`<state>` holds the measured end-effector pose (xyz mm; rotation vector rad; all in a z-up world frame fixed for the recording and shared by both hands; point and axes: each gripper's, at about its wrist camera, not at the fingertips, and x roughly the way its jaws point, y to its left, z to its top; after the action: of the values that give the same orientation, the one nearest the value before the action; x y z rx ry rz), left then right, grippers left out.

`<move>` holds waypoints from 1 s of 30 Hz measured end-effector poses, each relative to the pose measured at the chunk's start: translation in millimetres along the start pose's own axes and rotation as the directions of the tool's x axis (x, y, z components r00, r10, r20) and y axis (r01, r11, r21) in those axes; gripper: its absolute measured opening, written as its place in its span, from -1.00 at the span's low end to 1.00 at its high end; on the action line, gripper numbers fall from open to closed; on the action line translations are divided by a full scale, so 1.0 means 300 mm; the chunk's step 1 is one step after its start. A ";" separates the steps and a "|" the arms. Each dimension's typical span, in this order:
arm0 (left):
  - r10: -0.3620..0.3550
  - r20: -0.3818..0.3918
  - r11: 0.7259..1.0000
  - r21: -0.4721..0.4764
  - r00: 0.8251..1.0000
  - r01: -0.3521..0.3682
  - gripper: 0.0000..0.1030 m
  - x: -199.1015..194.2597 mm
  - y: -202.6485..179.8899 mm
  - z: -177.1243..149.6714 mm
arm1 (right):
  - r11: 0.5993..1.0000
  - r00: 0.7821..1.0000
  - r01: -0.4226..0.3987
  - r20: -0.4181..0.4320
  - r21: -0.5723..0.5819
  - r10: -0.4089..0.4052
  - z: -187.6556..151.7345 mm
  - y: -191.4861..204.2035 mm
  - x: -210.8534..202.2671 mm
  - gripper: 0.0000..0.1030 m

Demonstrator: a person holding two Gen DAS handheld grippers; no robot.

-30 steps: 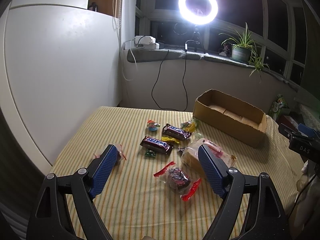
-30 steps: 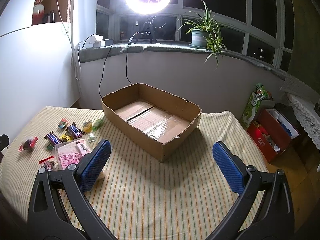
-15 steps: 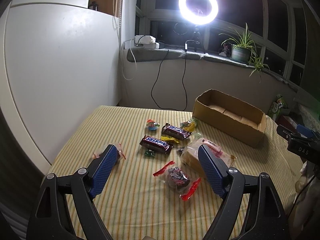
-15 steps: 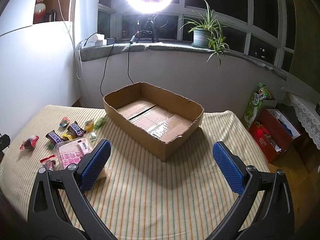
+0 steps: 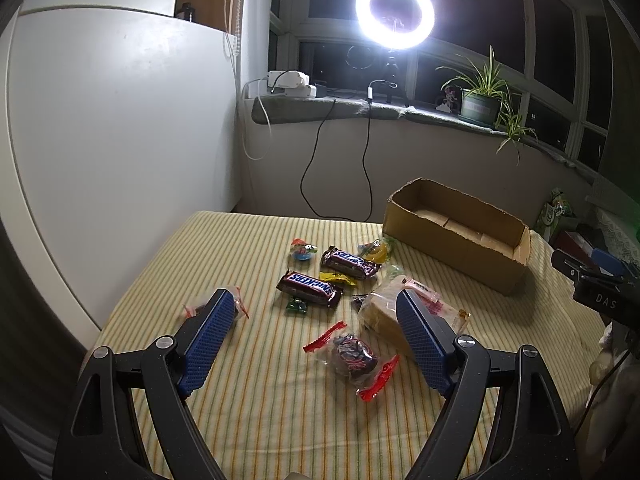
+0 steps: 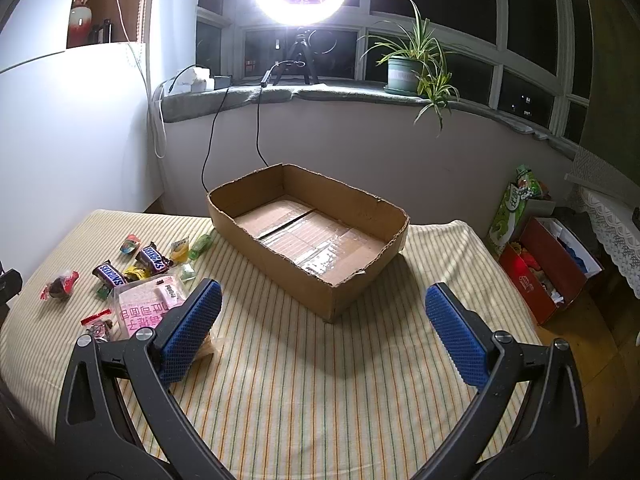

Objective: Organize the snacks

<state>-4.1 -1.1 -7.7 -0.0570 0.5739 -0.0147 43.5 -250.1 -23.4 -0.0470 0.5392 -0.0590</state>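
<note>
The snacks (image 5: 310, 286) lay scattered on the striped table (image 5: 248, 408) just left of the empty cardboard box (image 6: 362, 286) — evidently their destination. Both tools hung spread wide and empty: the left tool (image 5: 316, 344) over a red-wrapped candy (image 5: 352, 358), the right tool (image 6: 322, 330) facing the box — likely poised for a first pick.

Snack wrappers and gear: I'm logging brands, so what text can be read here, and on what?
"SNICKERS": near Snickers bar.
"SNICKERS": far Snickers bar, foreshortened.
"DAS": black right gripper body, cut off at the frame edge.
Pink bread packet: white characters, upside down, unreadable.
Green bag by the wall: print too small.
</note>
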 end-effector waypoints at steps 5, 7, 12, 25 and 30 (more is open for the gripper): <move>-0.003 0.001 1.000 0.001 1.000 0.003 0.62 -0.001 -0.002 -0.002 | 1.000 1.000 0.000 0.001 0.000 0.000 0.000 0.001 0.000 1.00; -0.002 0.001 1.000 0.001 1.000 0.002 0.62 -0.001 -0.002 -0.002 | 1.000 1.000 0.001 0.000 0.000 -0.001 0.001 0.001 0.000 1.00; -0.004 -0.001 1.000 -0.001 1.000 0.004 0.62 -0.001 -0.005 -0.003 | 1.000 1.000 -0.001 -0.002 -0.001 0.001 0.000 0.003 0.000 1.00; -0.031 -0.033 0.999 -0.009 0.999 0.031 0.62 0.035 0.002 -0.004 | 1.000 0.999 -0.024 -0.023 -0.006 0.024 -0.002 0.015 0.025 1.00; -0.089 -0.077 0.995 -0.044 0.993 0.086 0.62 0.078 0.008 -0.015 | 0.999 0.998 -0.054 -0.033 -0.003 0.054 -0.006 0.015 0.044 1.00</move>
<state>13.1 0.4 -24.4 -0.1215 0.6501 -0.0908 54.0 -246.4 -32.0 -0.0356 0.5736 -0.0059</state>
